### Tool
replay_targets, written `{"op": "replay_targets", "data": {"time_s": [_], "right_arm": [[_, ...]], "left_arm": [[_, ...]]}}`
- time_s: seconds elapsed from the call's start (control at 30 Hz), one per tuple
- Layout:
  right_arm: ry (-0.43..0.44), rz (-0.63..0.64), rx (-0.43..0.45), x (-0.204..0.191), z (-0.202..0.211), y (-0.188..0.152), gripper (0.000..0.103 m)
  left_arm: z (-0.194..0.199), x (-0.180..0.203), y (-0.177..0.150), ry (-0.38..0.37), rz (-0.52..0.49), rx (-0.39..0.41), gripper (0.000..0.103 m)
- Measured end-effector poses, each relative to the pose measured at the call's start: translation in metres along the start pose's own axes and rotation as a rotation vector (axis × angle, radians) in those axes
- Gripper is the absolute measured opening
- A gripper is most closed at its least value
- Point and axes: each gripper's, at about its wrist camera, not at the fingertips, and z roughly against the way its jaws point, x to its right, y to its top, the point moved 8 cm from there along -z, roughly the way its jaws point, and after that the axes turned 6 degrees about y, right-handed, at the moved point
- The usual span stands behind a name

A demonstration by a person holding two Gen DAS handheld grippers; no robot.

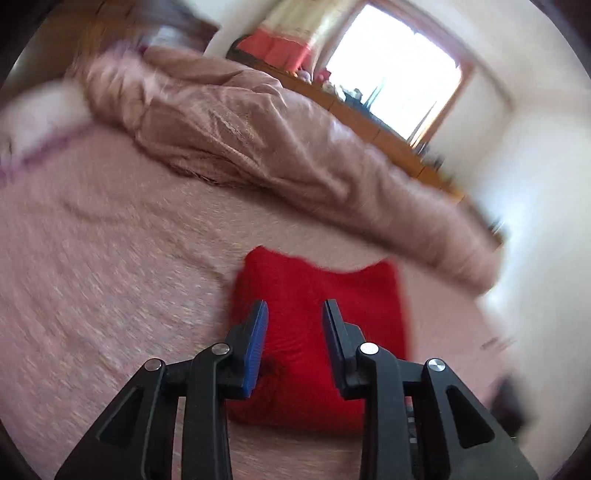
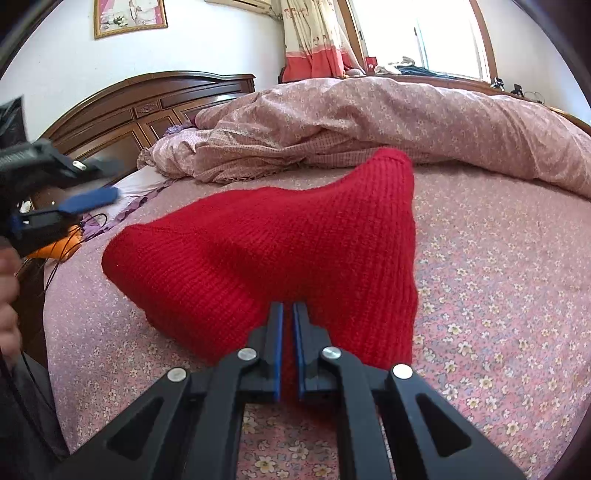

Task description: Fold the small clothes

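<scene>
A red knitted garment (image 2: 280, 240) lies on the pink floral bed sheet (image 2: 498, 295). My right gripper (image 2: 288, 308) is shut on its near edge and lifts that part a little; a far corner stands up in a peak. In the left wrist view the red garment (image 1: 317, 295) lies below my left gripper (image 1: 295, 306), which is open and empty above it. The left gripper also shows in the right wrist view (image 2: 92, 197) at the far left, apart from the garment. The left wrist view is blurred.
A rumpled pink duvet (image 2: 369, 122) is heaped along the far side of the bed. A dark wooden headboard (image 2: 147, 107) stands at the back left. A window (image 2: 450, 33) and a curtain (image 2: 314, 40) are behind. Black cables and an orange object (image 2: 55, 251) lie at the left edge.
</scene>
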Motion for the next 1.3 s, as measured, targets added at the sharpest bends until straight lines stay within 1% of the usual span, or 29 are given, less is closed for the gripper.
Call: {"op": "replay_targets", "data": {"time_s": [0.07, 0.1, 0.13, 0.17, 0.2, 0.23, 0.27, 0.33, 0.43, 0.5, 0.57, 0.6, 0.63, 0.67, 0.7, 0.73, 0.77, 0.8, 0.83, 0.9, 0.93, 0.97, 1.03, 1.07, 1.1, 1.13, 1.17, 1.23, 1.3], "right_arm": [[-0.011, 0.001, 0.0, -0.001, -0.001, 0.0, 0.005], [-0.015, -0.001, 0.001, -0.002, -0.001, 0.001, 0.005], [-0.017, -0.006, 0.002, -0.002, -0.002, 0.001, 0.005], [-0.018, -0.008, 0.002, -0.002, -0.002, 0.001, 0.005], [-0.017, -0.011, 0.001, -0.002, -0.002, 0.0, 0.005], [-0.014, -0.015, -0.002, -0.002, -0.002, 0.0, 0.004], [-0.015, -0.013, -0.013, -0.002, -0.004, -0.001, 0.004], [-0.019, -0.02, -0.027, -0.001, -0.007, -0.001, 0.004], [-0.038, -0.042, -0.038, -0.001, -0.01, 0.002, 0.004], [-0.041, -0.04, -0.021, -0.003, -0.007, 0.006, 0.003], [-0.017, -0.024, 0.006, -0.007, 0.0, 0.008, 0.008], [0.013, -0.029, 0.018, -0.008, 0.005, 0.011, 0.013], [0.057, -0.056, 0.025, -0.007, 0.012, 0.014, 0.027], [0.105, -0.095, 0.034, -0.004, 0.018, 0.018, 0.037], [0.13, -0.137, 0.046, 0.0, 0.025, 0.022, 0.054], [0.123, -0.189, 0.066, 0.009, 0.033, 0.027, 0.071], [0.104, -0.226, 0.088, 0.017, 0.04, 0.032, 0.078], [0.112, -0.276, 0.132, 0.027, 0.051, 0.038, 0.084], [0.156, -0.324, 0.162, 0.035, 0.057, 0.043, 0.088], [0.23, -0.429, 0.142, 0.051, 0.053, 0.044, 0.092], [0.251, -0.47, 0.109, 0.058, 0.045, 0.042, 0.092], [0.284, -0.536, 0.04, 0.067, 0.029, 0.034, 0.092], [0.329, -0.631, -0.068, 0.075, 0.003, 0.02, 0.093], [0.357, -0.693, -0.144, 0.077, -0.014, 0.007, 0.093], [0.37, -0.721, -0.182, 0.077, -0.023, -0.002, 0.093], [0.389, -0.737, -0.205, 0.075, -0.029, -0.008, 0.092], [0.397, -0.723, -0.189, 0.074, -0.029, -0.01, 0.092], [0.434, -0.711, -0.178, 0.07, -0.027, -0.01, 0.093], [0.459, -0.726, -0.173, 0.071, -0.029, -0.011, 0.093]], "left_arm": [[-0.01, 0.02, -0.009, 0.012, -0.1, 0.026, 0.021], [-0.019, 0.027, -0.017, 0.023, -0.15, 0.017, 0.02], [-0.025, 0.029, -0.026, 0.039, -0.181, -0.017, 0.019], [-0.041, 0.026, -0.042, 0.068, -0.193, -0.107, 0.018], [-0.053, 0.019, -0.057, 0.082, -0.18, -0.173, 0.018], [-0.058, 0.013, -0.065, 0.083, -0.161, -0.184, 0.018], [-0.057, 0.008, -0.067, 0.077, -0.147, -0.161, 0.018], [-0.057, 0.008, -0.067, 0.079, -0.158, -0.181, 0.018], [-0.054, 0.009, -0.065, 0.071, -0.17, -0.15, 0.018], [-0.047, 0.01, -0.059, 0.045, -0.171, -0.129, 0.018], [-0.037, 0.012, -0.051, -0.017, -0.172, -0.136, 0.019], [-0.027, 0.009, -0.044, -0.049, -0.158, -0.126, 0.019], [-0.016, 0.001, -0.035, -0.036, -0.137, -0.086, 0.024], [-0.006, -0.005, -0.026, -0.035, -0.124, -0.038, 0.038], [0.0, -0.008, -0.022, -0.044, -0.118, -0.008, 0.05], [0.007, -0.012, -0.016, -0.077, -0.104, 0.015, 0.071], [0.009, -0.016, -0.012, -0.124, -0.08, 0.013, 0.081], [0.006, -0.021, -0.009, -0.165, -0.04, -0.018, 0.083], [-0.001, -0.025, -0.009, -0.187, -0.004, -0.056, 0.083], [-0.02, -0.035, -0.009, -0.227, 0.074, -0.146, 0.084], [-0.03, -0.037, -0.01, -0.236, 0.104, -0.182, 0.084], [-0.042, -0.039, -0.015, -0.24, 0.138, -0.231, 0.084], [-0.062, -0.041, -0.035, -0.26, 0.206, -0.36, 0.084], [-0.071, -0.041, -0.048, -0.274, 0.236, -0.432, 0.085], [-0.078, -0.04, -0.06, -0.293, 0.257, -0.497, 0.085], [-0.082, -0.04, -0.068, -0.3, 0.257, -0.527, 0.085], [-0.08, -0.04, -0.067, -0.317, 0.248, -0.5, 0.086], [-0.08, -0.041, -0.067, -0.341, 0.274, -0.505, 0.087], [-0.085, -0.038, -0.065, -0.377, 0.294, -0.514, 0.095]]}}
